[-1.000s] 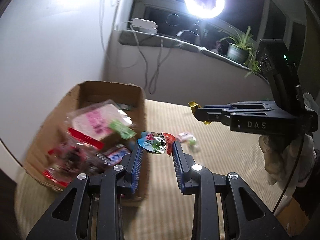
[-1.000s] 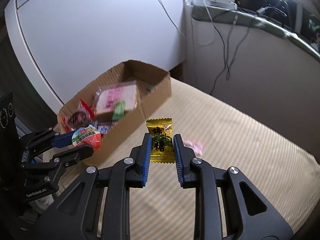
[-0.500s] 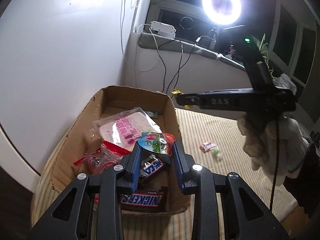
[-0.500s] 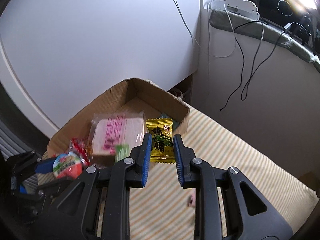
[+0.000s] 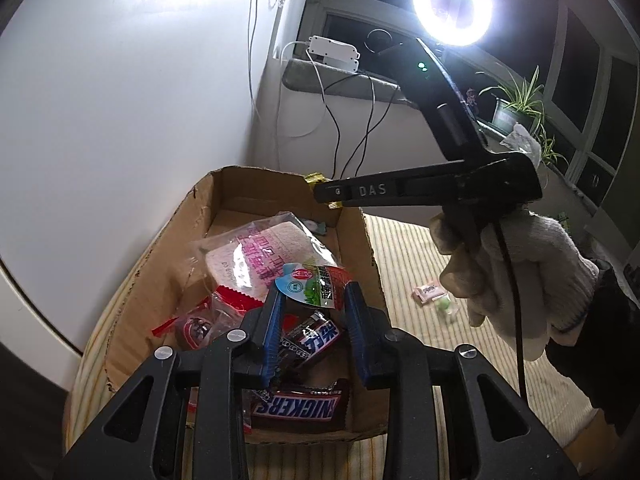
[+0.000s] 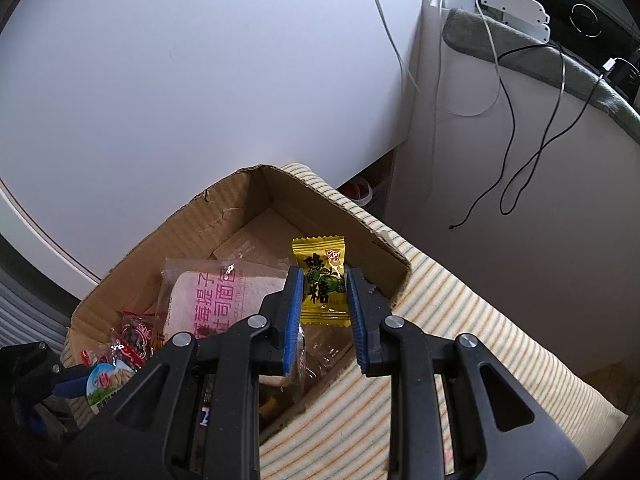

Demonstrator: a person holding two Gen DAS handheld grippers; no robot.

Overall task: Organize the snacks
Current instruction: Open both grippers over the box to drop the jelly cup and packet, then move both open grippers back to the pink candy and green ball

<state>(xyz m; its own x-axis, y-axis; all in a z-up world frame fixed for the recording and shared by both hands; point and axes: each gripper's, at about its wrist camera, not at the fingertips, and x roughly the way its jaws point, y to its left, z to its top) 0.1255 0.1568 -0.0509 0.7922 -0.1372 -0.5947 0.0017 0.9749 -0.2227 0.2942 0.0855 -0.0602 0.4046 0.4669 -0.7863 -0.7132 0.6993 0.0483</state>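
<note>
My left gripper (image 5: 313,296) is shut on a small red, blue and green snack pack (image 5: 314,286) and holds it above the near end of the cardboard box (image 5: 168,240). My right gripper (image 6: 323,292) is shut on a yellow candy (image 6: 322,280) and holds it above the box's (image 6: 200,216) far end; it also shows in the left wrist view (image 5: 320,191). The box holds a bread pack with pink print (image 5: 252,256), Snickers bars (image 5: 296,408) and red-wrapped sweets (image 5: 192,320).
The box stands on a striped cloth surface (image 5: 404,248) against a white wall. A small pink snack and a green candy (image 5: 434,296) lie on the cloth right of the box. Cables hang from a sill (image 6: 516,128) behind. A ring light (image 5: 452,2) glares.
Both grippers have moved left and over the box with their snacks still held. The right gripper has gone from the cloth to above the box's far end.
</note>
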